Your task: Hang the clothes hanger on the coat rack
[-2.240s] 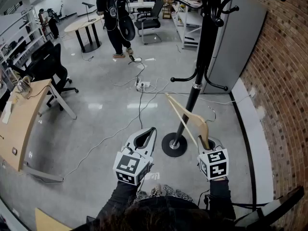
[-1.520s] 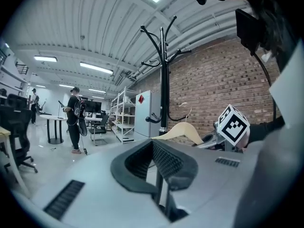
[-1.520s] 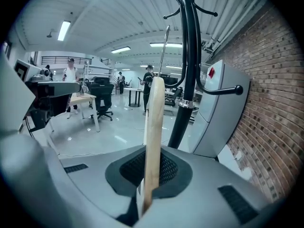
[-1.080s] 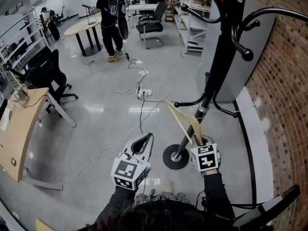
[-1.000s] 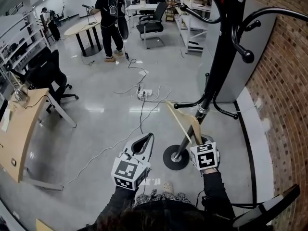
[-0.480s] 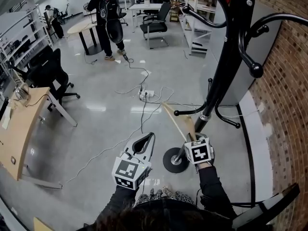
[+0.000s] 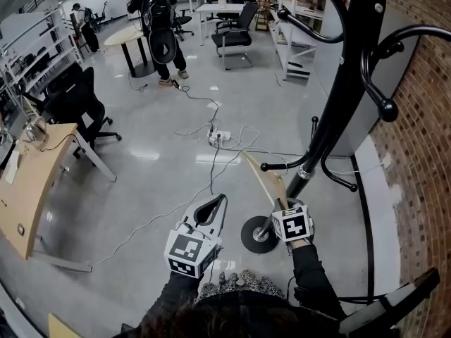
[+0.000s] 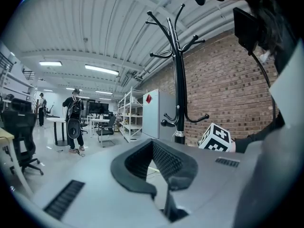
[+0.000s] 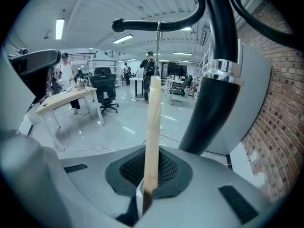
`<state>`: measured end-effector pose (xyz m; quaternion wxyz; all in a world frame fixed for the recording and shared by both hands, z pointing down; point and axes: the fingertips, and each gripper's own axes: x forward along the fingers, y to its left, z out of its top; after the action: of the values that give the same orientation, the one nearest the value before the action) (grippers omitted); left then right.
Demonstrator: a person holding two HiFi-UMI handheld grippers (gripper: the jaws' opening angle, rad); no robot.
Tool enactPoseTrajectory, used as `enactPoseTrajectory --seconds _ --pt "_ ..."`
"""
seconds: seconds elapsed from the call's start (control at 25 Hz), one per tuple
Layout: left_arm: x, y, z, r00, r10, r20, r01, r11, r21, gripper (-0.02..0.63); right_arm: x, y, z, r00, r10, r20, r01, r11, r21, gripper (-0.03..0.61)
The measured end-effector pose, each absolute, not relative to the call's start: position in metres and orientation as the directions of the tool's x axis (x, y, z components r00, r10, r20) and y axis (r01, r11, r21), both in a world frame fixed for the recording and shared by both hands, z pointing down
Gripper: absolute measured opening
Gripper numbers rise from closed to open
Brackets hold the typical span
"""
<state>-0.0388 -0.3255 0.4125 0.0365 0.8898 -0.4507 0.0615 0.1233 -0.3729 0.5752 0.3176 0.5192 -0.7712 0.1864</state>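
The black coat rack [image 7: 343, 83] stands on a round base [image 7: 259, 234] by the brick wall. My right gripper [image 7: 282, 204] is shut on the lower end of a pale wooden hanger [image 7: 264, 178], which slants up toward the rack's low hook arm [image 7: 282, 166]. In the right gripper view the hanger [image 9: 153, 122] rises from between the pads, and its metal hook [image 9: 159, 51] reaches up to a black arm [image 9: 142, 25] beside the pole [image 9: 213, 103]. Whether the hook rests on the arm I cannot tell. My left gripper [image 7: 222, 199] hangs shut and empty to the left, with its tips [image 8: 153, 144] together.
A person with a backpack [image 7: 158, 27] stands at the far side near a round table [image 7: 134, 37]. Cables and a power strip [image 7: 218, 138] lie on the floor ahead. A wooden desk [image 7: 28, 182] and office chair [image 7: 77, 104] are at the left. The brick wall [image 7: 423, 153] is close on the right.
My right gripper has carried the hanger down and closer to the rack's pole and low arm. The left gripper has kept still.
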Motion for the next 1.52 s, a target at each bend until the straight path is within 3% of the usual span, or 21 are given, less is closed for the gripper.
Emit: enactPoseTrajectory --seconds 0.44,0.68,1.28,1.52 --pt "-0.046 -0.315 0.41 0.6 -0.788 0.136 -0.796 -0.605 0.005 0.006 0.124 -0.367 0.56 -0.268 -0.722 0.638 -0.928 0.372 0.032 0.017" --pt "-0.053 -0.307 0.407 0.612 -0.781 0.125 -0.788 -0.616 0.003 0.006 0.117 -0.364 0.523 -0.329 -0.792 0.515 -0.921 0.389 0.01 0.123" --pt "-0.061 -0.26 0.411 0.692 -0.713 0.111 -0.72 -0.694 0.029 0.006 0.118 -0.273 0.43 -0.285 -0.918 0.277 -0.957 0.286 -0.038 0.121" --pt "-0.037 -0.239 0.408 0.748 -0.656 0.1 -0.661 -0.75 0.021 0.006 0.126 -0.23 0.42 -0.294 -0.92 0.26 -0.956 0.28 -0.089 0.115"
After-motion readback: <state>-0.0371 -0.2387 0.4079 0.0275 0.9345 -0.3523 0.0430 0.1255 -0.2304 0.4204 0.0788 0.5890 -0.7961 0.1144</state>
